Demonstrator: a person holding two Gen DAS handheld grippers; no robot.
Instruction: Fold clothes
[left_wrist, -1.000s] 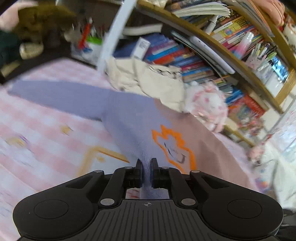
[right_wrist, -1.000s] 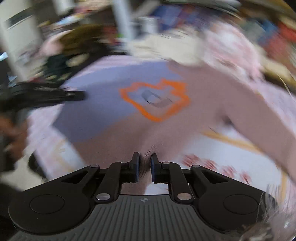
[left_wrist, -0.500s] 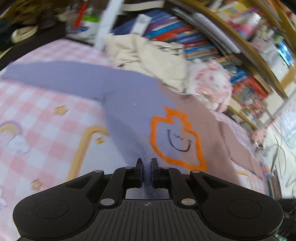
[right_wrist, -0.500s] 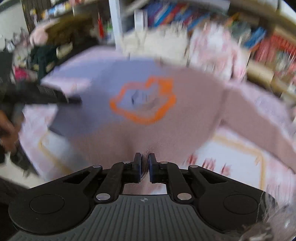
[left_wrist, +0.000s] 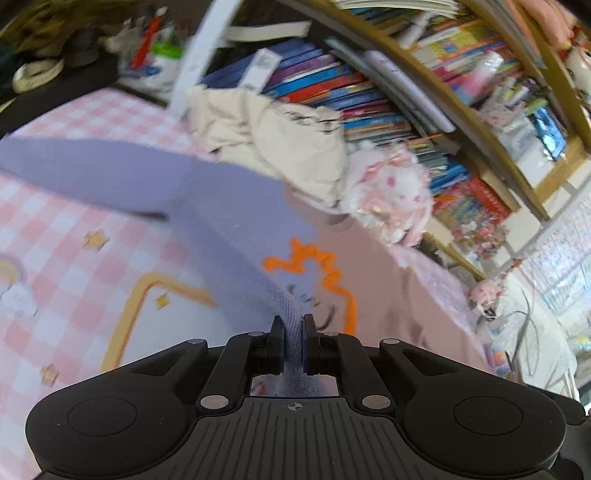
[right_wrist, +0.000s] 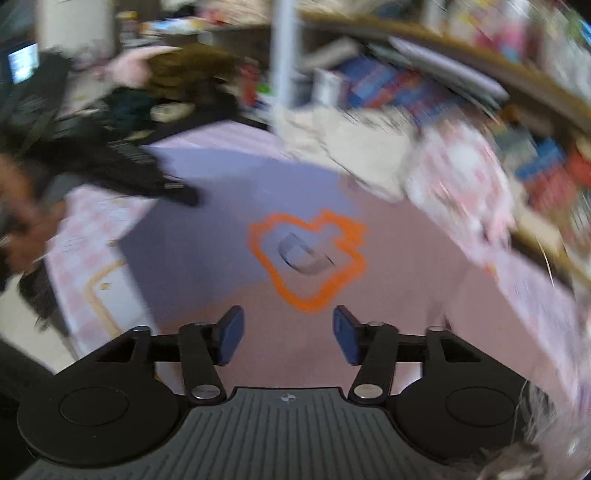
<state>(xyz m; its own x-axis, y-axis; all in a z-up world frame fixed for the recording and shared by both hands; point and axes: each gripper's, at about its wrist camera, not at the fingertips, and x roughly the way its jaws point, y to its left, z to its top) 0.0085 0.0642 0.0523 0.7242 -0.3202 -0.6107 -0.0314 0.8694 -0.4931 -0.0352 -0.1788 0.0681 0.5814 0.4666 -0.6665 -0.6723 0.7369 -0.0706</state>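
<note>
Left tool (left_wrist: 294, 334) pinches the hem of the lilac-and-mauve sweater (right_wrist: 221, 236), spread flat on the pink checked sheet (left_wrist: 55, 221); right tool (right_wrist: 288, 334) hangs above it, fingers apart, empty. Laying-out looks done; next, probably, regrip for the first fold.

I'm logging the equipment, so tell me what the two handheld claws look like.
Both match: the left claw and right claw have black linkage arms with silver pivot screws, a ribbed dark grey body bearing a small crosshair mark, round black bosses either side, and blue finger pads. No cables show.
</note>
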